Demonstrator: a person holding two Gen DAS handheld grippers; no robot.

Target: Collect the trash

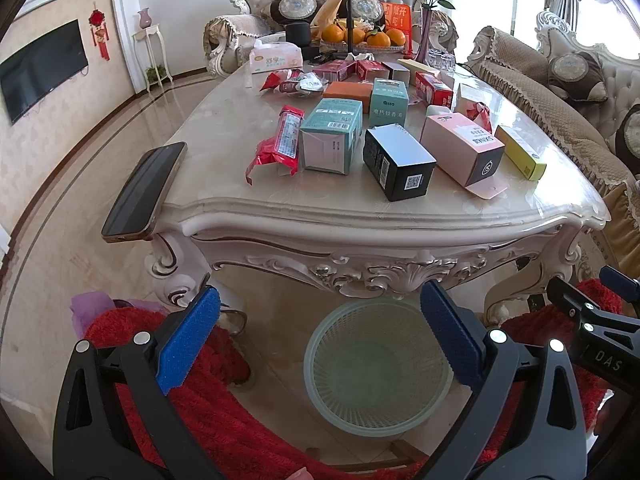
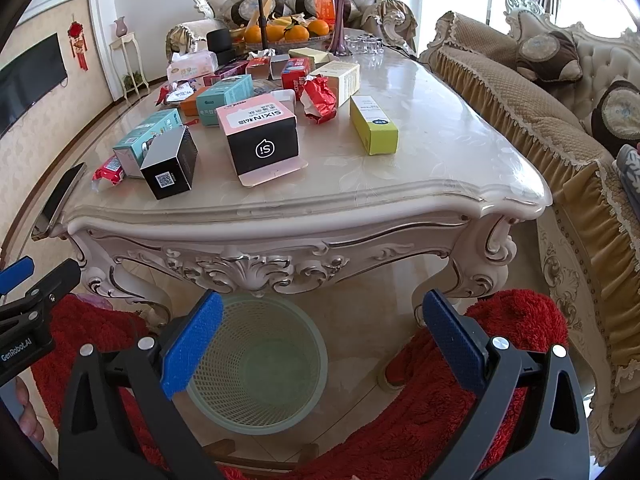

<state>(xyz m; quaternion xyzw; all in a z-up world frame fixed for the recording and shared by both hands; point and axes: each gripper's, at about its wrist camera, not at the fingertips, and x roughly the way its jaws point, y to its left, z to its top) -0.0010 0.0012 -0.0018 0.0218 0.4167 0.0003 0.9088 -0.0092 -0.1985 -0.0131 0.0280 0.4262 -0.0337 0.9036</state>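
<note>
Empty boxes and wrappers litter the marble table (image 1: 360, 216) (image 2: 440, 168): a black box (image 1: 398, 162) (image 2: 170, 168), a pink and black box (image 1: 464, 148) (image 2: 262, 136), a teal box (image 1: 332, 134) (image 2: 146, 136), a yellow-green box (image 1: 520, 152) (image 2: 374, 124), a red wrapper (image 1: 282, 142) (image 2: 318, 98). A pale green mesh waste basket (image 1: 378, 372) (image 2: 260, 364) stands on the floor under the table's near end. My left gripper (image 1: 320, 340) and right gripper (image 2: 324, 344) hang open and empty above the basket, below the table edge.
A phone (image 1: 140, 194) (image 2: 58, 200) overhangs the table's left corner. At the far end stand a fruit plate (image 1: 360, 36), a vase with roses (image 1: 430, 12), a tissue pack (image 1: 276, 58) and glasses. Sofas line the right side and back. Red fluffy fabric (image 2: 460, 400) lies near the basket.
</note>
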